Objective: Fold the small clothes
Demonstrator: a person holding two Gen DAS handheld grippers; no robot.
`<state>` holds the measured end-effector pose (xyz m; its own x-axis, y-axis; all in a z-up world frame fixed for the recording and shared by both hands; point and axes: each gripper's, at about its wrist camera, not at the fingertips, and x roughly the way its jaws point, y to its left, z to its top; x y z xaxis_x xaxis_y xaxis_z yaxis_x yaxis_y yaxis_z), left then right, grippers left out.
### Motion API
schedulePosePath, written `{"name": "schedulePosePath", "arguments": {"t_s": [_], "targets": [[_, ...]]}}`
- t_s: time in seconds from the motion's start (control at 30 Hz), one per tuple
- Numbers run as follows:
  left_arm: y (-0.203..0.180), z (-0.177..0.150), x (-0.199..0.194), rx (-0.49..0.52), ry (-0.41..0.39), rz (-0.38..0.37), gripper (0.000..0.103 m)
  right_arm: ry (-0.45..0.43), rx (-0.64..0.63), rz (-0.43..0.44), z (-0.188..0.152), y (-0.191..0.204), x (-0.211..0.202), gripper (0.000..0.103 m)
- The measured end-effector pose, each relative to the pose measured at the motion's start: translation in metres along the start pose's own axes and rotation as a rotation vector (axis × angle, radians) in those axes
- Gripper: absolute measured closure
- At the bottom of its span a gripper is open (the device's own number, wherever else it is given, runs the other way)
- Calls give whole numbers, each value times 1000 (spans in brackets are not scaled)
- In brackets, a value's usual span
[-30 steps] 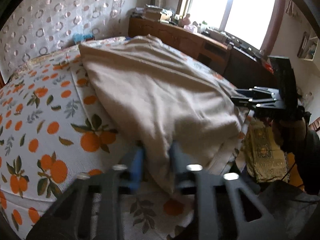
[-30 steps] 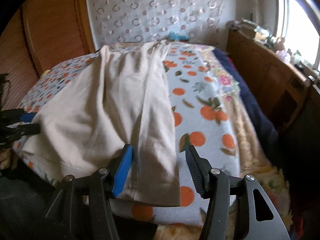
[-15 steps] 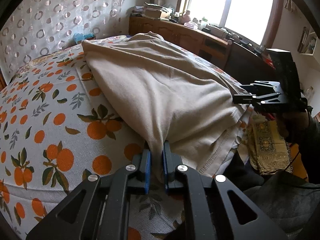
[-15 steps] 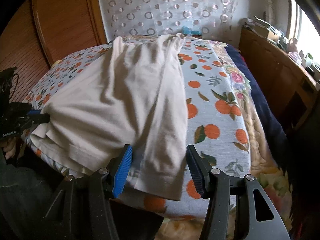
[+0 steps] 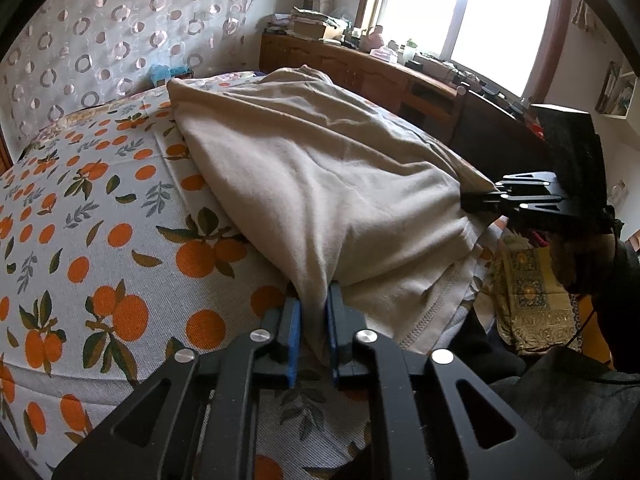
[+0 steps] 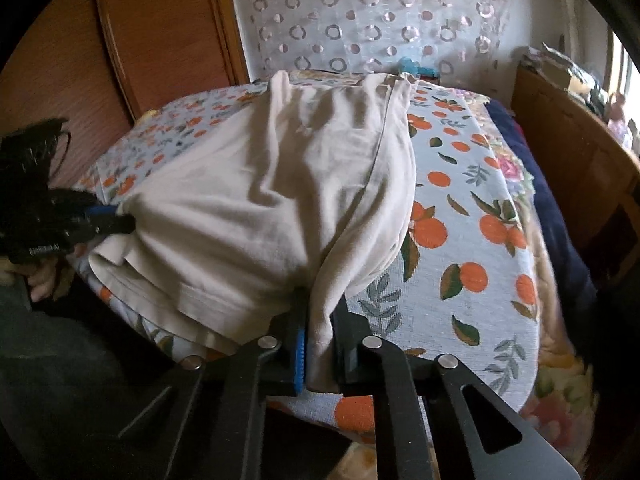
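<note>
A beige garment [image 5: 320, 184] lies lengthwise on the bed with the orange-print sheet [image 5: 100, 220]. My left gripper [image 5: 313, 332] is shut on the garment's near corner at the bed's front edge. My right gripper [image 6: 320, 344] is shut on the other near corner, and the cloth [image 6: 280, 184] bunches up from both pinches. In the left wrist view the right gripper [image 5: 476, 196] shows at the right, clamped on the cloth. In the right wrist view the left gripper [image 6: 116, 220] shows at the left, clamped on the cloth.
A wooden headboard panel [image 6: 152, 40] and a curtain with rings [image 6: 360, 20] stand behind the bed. A wooden cabinet [image 5: 380, 76] with clutter runs under the window. A dark blue blanket [image 6: 540, 184] lies along the bed's right side.
Both grippers have closed on the garment's near corners; the right one was open half a second ago. The near edge is now lifted and bunched.
</note>
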<state>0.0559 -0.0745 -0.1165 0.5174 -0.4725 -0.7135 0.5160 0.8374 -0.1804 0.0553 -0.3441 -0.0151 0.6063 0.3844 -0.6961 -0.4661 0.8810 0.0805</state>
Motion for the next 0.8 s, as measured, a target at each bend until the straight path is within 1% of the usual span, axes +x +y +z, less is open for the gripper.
{"name": "schedulePosePath", "arguments": {"t_s": [0.07,0.17,0.27,0.37,0.43,0.53,0.67,0.8], "targets": [[2,3,-6,-5,-29,1,94,-40,39,23,-1,-4,-5,94],[5,14,-21,-25,-98,10,95,-116,70,42,4,-6,-17,95],[11,31,-35,-48,-177,25,95,-183,60,53,19,-6,-28,95],[16,52,-43,-42,-224,43,95,-239,35,44,40,-5,-36,95],[24,68,-45,-46,-251,40,95,-270,7,34,56,-3,-38,95],[41,93,-42,-57,-272,35,95,-290,-24,12,85,-4,-28,95],[68,126,-27,-67,-269,52,95,-295,-33,-12,117,-13,-5,95],[86,146,-6,-71,-262,69,95,-287,-40,-26,137,-19,26,95]]}}
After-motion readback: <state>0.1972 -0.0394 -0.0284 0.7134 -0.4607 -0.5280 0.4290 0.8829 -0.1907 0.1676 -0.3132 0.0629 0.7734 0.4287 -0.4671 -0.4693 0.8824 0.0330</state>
